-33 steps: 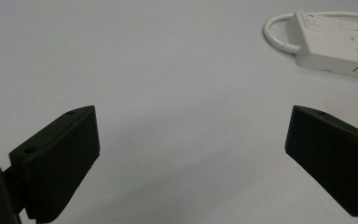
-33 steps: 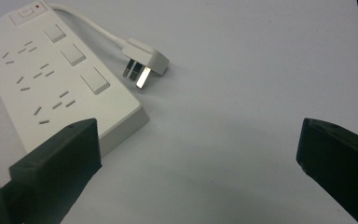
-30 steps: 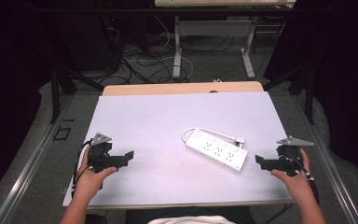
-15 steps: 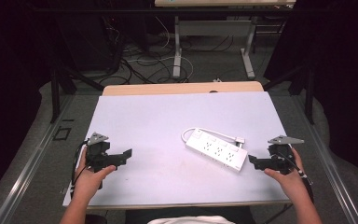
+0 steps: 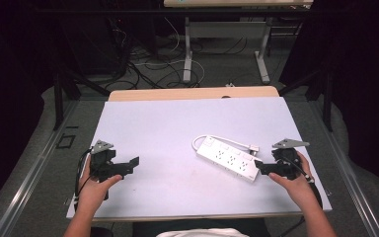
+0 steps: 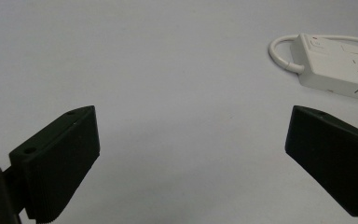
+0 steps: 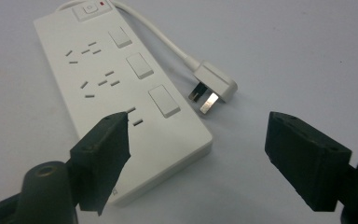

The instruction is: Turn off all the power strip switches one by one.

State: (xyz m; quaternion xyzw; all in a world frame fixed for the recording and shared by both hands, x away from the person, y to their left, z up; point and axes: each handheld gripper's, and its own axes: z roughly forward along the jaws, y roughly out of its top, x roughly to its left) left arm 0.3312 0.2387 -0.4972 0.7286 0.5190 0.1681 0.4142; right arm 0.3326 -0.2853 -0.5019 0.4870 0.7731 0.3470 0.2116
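A white power strip (image 5: 229, 159) lies flat on the bench (image 5: 177, 123), its cord looped back so the plug (image 7: 212, 86) rests just beside its long side. The right tongs (image 5: 257, 165) hover at the strip's near end, jaws wide apart, one jaw over the strip's corner. The left tongs (image 5: 134, 162) stand well apart from the strip, jaws also spread, gripping nothing

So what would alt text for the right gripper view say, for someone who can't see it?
A white power strip lies on a pale table, its plug resting beside it. The open right gripper is low over the strip's near end, one jaw in front of it, the other over bare table.
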